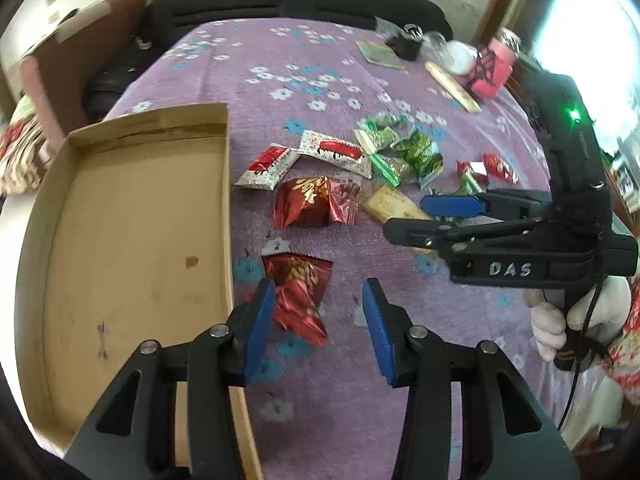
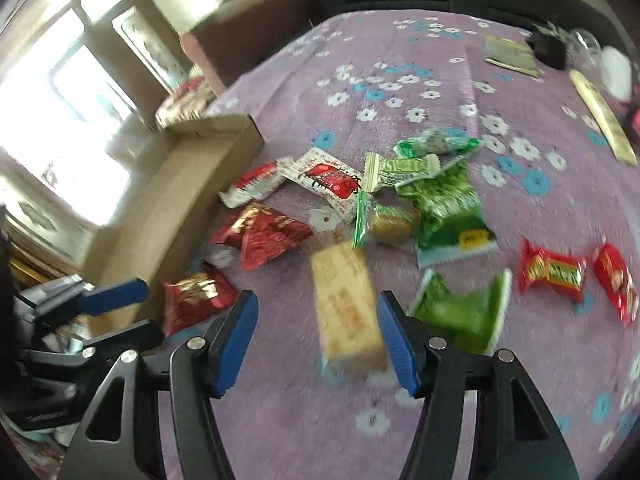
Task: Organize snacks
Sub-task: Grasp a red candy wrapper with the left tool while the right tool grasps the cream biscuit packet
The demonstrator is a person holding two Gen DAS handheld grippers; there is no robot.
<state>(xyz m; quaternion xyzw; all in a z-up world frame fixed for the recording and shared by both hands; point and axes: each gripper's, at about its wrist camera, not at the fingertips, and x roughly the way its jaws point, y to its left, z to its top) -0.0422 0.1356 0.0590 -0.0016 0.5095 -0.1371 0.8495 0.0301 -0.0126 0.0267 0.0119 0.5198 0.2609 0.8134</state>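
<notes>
Snack packets lie scattered on a purple flowered cloth. My left gripper (image 1: 318, 320) is open above a red foil packet (image 1: 298, 292), which lies by the left pad. A second red foil packet (image 1: 312, 202) lies beyond it. An empty cardboard tray (image 1: 132, 216) lies to the left. My right gripper (image 2: 316, 334) is open around a tan biscuit bar (image 2: 348, 308), close to the right pad. That gripper (image 1: 436, 216) also shows in the left wrist view, above the bar (image 1: 394, 206). Green packets (image 2: 448, 204) and red-and-white packets (image 2: 324, 180) lie further off.
Two small red candies (image 2: 552, 272) lie at the right. At the far end of the table stand a pink box (image 1: 490, 68), a flat packet (image 1: 380, 54), a black object (image 1: 408, 44) and a long tan stick (image 1: 452, 86). A dark sofa (image 1: 300, 0) is behind.
</notes>
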